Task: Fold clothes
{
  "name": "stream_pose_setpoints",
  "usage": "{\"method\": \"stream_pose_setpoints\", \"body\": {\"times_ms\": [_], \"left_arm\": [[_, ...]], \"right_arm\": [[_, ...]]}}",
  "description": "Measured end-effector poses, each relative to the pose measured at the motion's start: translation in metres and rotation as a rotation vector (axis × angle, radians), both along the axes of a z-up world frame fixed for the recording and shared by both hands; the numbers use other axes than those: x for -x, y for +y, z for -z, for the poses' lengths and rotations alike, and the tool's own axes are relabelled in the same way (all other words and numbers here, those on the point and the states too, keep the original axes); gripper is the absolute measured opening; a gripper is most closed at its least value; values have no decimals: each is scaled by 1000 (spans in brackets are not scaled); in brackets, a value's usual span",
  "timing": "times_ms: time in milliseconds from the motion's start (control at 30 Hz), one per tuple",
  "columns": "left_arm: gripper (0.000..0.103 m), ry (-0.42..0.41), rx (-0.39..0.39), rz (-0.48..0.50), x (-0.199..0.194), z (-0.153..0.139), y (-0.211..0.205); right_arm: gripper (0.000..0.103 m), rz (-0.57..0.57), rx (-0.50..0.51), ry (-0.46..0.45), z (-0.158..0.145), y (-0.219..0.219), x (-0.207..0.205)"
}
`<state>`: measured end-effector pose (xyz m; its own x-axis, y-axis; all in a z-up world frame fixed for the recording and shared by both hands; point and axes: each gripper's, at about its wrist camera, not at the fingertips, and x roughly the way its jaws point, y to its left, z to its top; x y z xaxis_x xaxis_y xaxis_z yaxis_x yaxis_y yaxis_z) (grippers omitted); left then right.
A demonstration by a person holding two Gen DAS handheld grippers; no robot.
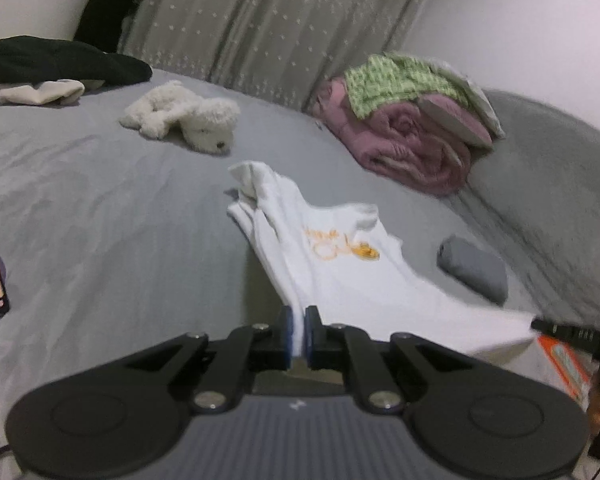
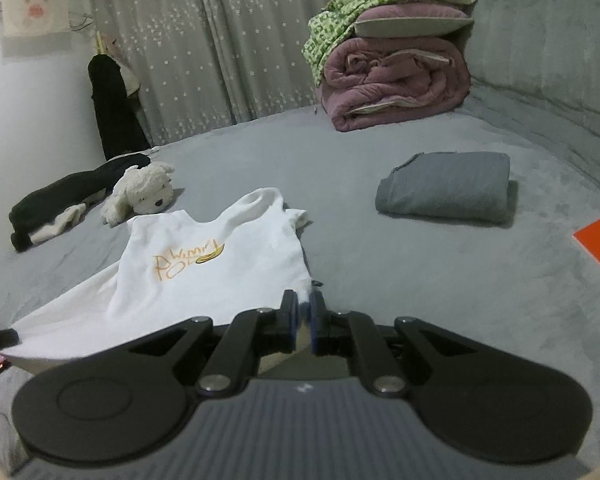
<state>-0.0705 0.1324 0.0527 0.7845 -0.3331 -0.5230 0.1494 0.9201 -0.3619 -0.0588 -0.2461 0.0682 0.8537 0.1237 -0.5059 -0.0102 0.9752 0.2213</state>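
- We've got the small white cotton T-shirt with orange lettering (image 2: 216,264) by its hem, far end trailing on the grey bedsheet (image 2: 380,280).
- Left gripper (image 1: 299,322) is clamped on one corner, right gripper (image 2: 304,306) pinched on the other.
- Risk, as we see it: both bites are thin, so a tug could slip a corner free.
- Both grippers tilt downward, hem stretched between them.

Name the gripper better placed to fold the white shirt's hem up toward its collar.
Neither alone, probably: left gripper and right gripper each pinch a hem corner of the white shirt, so move both together.
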Motion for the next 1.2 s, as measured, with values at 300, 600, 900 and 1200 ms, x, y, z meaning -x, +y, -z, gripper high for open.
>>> {"method": "stream_pose_setpoints", "body": {"times_ms": [300, 600, 900, 1200], "left_arm": [[6, 107, -119, 93, 9, 16, 0], [7, 301, -222, 154, -9, 54, -5], [37, 347, -205, 231, -22, 53, 6], [41, 388, 65, 180, -44, 61, 38]], "right_arm": [[7, -38, 29, 102, 14, -2, 6], [7, -86, 60, 351, 63, -4, -18], [24, -119, -13, 433, 71, -18, -32], [34, -89, -299, 445, 79, -56, -41]]}}
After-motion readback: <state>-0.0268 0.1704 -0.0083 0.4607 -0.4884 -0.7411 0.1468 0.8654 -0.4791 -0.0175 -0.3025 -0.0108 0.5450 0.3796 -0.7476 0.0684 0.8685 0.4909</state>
